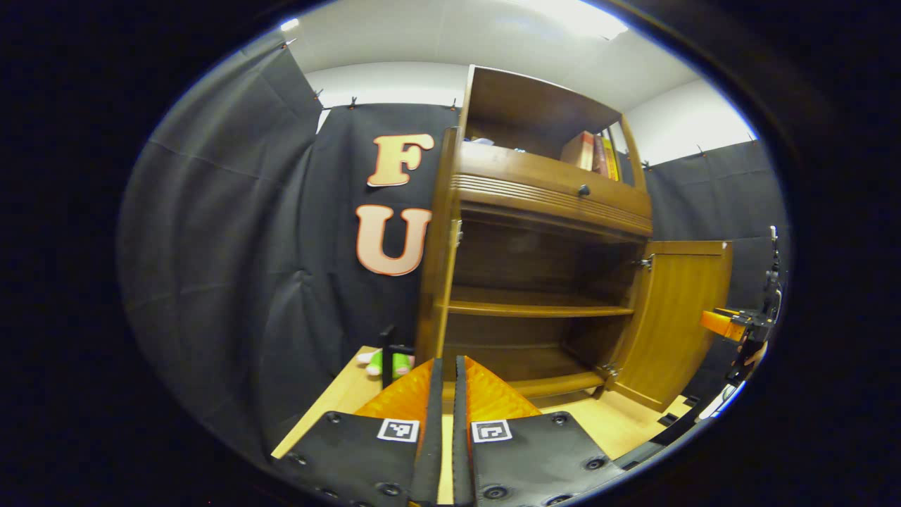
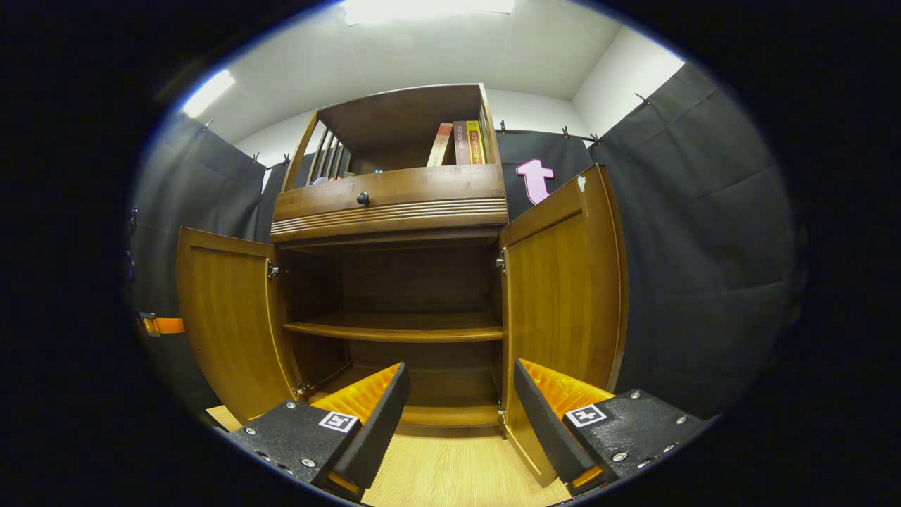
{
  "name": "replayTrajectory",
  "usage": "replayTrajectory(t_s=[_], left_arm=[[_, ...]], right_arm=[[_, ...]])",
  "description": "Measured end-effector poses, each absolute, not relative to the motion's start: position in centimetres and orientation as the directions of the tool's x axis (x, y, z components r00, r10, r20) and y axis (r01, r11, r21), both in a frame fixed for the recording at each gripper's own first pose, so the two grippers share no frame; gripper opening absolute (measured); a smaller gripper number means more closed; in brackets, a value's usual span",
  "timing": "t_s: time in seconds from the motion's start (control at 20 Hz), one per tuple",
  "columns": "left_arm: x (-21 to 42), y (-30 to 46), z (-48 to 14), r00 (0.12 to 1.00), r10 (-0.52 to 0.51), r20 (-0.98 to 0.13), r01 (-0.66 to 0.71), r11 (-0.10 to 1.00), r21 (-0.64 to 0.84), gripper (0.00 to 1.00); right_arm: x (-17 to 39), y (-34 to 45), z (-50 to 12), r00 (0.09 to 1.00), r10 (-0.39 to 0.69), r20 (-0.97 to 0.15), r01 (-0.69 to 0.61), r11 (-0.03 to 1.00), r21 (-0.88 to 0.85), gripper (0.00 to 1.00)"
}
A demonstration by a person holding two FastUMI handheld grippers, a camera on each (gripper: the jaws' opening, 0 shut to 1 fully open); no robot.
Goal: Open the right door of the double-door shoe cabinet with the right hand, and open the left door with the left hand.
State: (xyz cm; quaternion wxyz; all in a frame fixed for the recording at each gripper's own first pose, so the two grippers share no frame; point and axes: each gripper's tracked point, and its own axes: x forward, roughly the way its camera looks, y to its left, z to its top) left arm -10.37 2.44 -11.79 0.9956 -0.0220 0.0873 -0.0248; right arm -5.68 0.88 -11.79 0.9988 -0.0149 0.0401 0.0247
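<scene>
The wooden shoe cabinet (image 2: 394,204) stands with both doors swung out. I see its left door (image 1: 436,246) edge-on, rising just beyond my left gripper (image 1: 447,360), whose fingers are shut with only a thin slit between them. In the right gripper view an orange part of the left gripper (image 2: 162,325) sits against the outer edge of the left door (image 2: 225,317). My right gripper (image 2: 459,370) is open low in front of the cabinet, nothing between its fingers, its right finger (image 2: 556,401) beside the right door (image 2: 563,282). The right door (image 1: 686,317) and right gripper (image 1: 728,322) also show at far right.
A drawer with a black knob (image 2: 362,198) sits above the doors, and books (image 2: 457,143) stand on the top shelf. Inside is a bare shelf (image 2: 394,329). A green toy (image 1: 391,364) lies on the pale wood floor (image 1: 331,401) left of the cabinet.
</scene>
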Motion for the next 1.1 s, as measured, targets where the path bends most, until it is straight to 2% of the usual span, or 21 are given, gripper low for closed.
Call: replayTrajectory(t_s=[0.15,0.5,0.7,0.85,0.95,1.1], left_arm=[[-10.0,-0.2,-10.0,0.986,-0.07,-0.151,0.067,0.998,-0.023,0.35],[-8.0,-4.2,-5.8,0.996,-0.049,-0.071,0.051,0.999,0.021,0.87],[-6.6,-5.0,-5.8,0.995,-0.049,-0.083,0.049,0.999,-0.003,0.97],[-5.9,-5.4,-6.0,0.995,-0.051,-0.09,0.05,0.999,-0.009,0.94],[-5.5,-5.5,-6.0,0.995,-0.048,-0.091,0.048,0.999,-0.009,0.97],[-5.1,-5.8,-6.0,0.994,-0.054,-0.091,0.054,0.999,-0.005,0.95]], right_arm=[[-6.0,-0.1,-11.3,0.996,0.048,-0.073,-0.05,0.998,-0.026,0.92],[-6.7,-1.2,-9.7,0.998,0.046,-0.051,-0.049,0.997,-0.053,0.92],[-6.7,-1.2,-9.1,0.997,0.058,-0.049,-0.061,0.996,-0.071,0.92],[-6.3,-1.4,-9.1,0.997,0.059,-0.051,-0.062,0.996,-0.066,0.92],[-6.0,-1.7,-9.3,0.997,0.053,-0.052,-0.056,0.996,-0.064,0.92],[-5.6,-1.8,-9.5,0.997,0.051,-0.052,-0.054,0.997,-0.057,0.92]])
